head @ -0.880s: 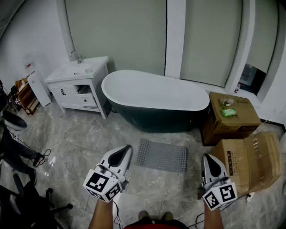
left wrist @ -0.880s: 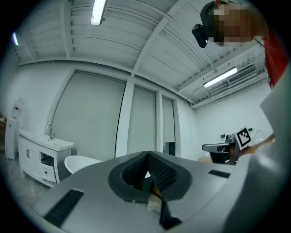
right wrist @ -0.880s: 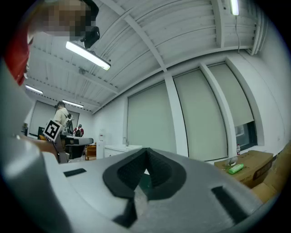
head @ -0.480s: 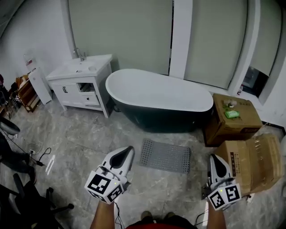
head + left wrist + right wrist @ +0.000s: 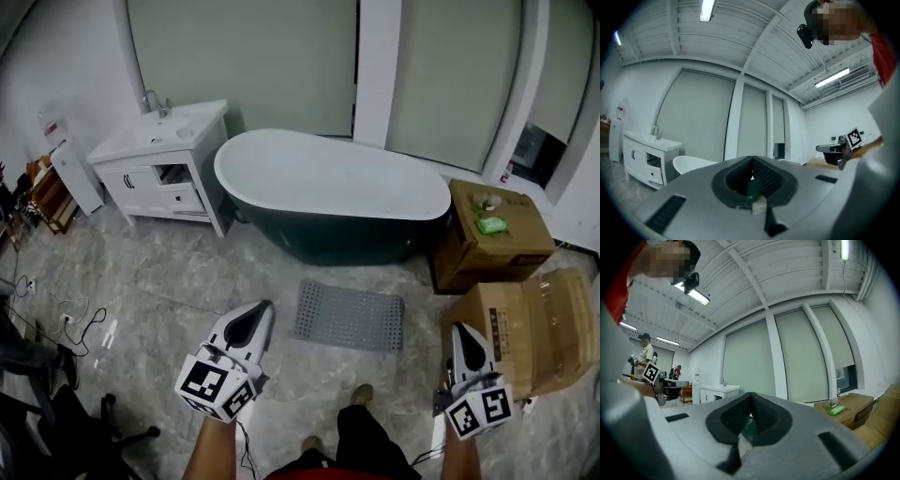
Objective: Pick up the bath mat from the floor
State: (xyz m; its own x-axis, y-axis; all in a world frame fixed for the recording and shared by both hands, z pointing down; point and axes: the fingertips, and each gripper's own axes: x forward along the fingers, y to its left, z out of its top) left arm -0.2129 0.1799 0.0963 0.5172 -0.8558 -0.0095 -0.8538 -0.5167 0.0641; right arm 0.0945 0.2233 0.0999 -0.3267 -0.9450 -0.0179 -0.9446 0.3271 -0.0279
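Left tool (image 5: 262, 308) and right tool (image 5: 460, 328), clenched empty, hang near the grey bath mat (image 5: 349, 316); box (image 5: 511, 323) print unreadable.

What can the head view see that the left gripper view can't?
Only the head view shows the grey bath mat lying flat on the floor in front of the bathtub, with the cardboard boxes to its right. Only the left gripper view shows the ceiling and its strip light. Both show the bathtub, the white sink cabinet, and the left gripper and right gripper, fingers shut, holding nothing.
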